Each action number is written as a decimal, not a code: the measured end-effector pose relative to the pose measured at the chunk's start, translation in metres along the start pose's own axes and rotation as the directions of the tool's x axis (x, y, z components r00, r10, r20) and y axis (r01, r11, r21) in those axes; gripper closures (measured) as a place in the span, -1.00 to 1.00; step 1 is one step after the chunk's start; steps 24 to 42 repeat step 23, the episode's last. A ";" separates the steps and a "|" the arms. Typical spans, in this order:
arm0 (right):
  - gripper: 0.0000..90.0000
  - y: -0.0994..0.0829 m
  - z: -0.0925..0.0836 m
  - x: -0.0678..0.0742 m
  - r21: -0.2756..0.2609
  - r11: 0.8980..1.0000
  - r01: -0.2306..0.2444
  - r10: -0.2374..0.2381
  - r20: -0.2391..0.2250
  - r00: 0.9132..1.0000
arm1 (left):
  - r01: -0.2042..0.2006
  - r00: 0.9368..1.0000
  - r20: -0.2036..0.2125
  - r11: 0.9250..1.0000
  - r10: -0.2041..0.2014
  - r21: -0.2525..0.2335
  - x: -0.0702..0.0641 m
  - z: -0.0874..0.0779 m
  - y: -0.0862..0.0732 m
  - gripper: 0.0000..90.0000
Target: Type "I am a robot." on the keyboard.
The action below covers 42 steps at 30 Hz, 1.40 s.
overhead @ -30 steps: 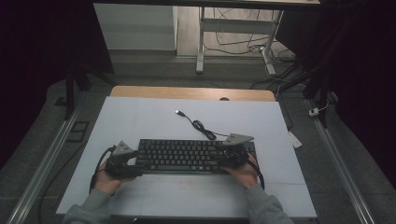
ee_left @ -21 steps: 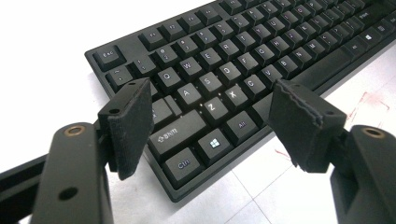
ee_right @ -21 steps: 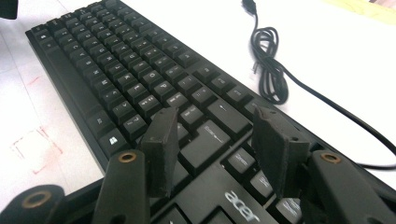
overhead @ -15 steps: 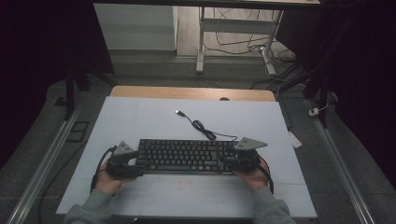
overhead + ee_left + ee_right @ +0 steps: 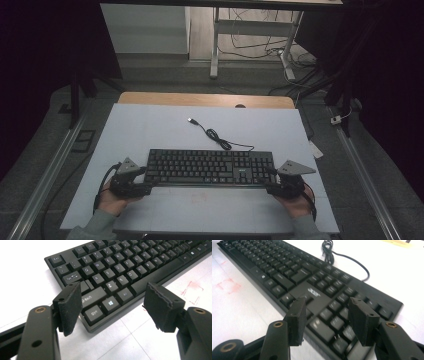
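Keyboard (image 5: pixel 210 167) lying flat, lower centre of frame, on white worktop (image 5: pixel 150 125); cable (image 5: pixel 217 137) trailing toward upper centre. Left tool (image 5: pixel 146 177) at keyboard's lower-left corner, jaws apart, gripping nothing. Right tool (image 5: pixel 269 181) at lower-right corner, jaws just been opening, apart over the keys, nothing clamped.

A dim room: grey floor (image 5: pixel 45 165), a white-legged desk (image 5: pixel 215 45) behind, cables (image 5: pixel 300 60) trailing beneath.

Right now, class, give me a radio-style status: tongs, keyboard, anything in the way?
Left tongs open at keyboard's left end. Right tongs open, just widened, nothing gripped, at right end. Keyboard flat on white mat. Cable coiled behind, not in the way.
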State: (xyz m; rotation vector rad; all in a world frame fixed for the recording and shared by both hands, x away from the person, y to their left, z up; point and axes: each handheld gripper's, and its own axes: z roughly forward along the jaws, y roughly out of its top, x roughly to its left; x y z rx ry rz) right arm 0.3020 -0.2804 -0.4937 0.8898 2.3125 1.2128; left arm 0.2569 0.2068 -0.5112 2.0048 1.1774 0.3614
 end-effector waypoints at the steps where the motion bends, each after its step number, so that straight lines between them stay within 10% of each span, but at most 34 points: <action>1: 0.08 -0.003 -0.002 -0.001 0.002 1.000 0.003 -0.003 0.004 1.000 | -0.002 1.000 0.003 1.000 0.002 0.000 0.000 -0.001 -0.001 -0.31; 42: 0.06 -0.013 -0.007 -0.004 0.022 1.000 0.015 -0.015 -0.001 1.000 | -0.017 1.000 0.002 1.000 0.017 -0.010 0.003 0.002 -0.002 -0.31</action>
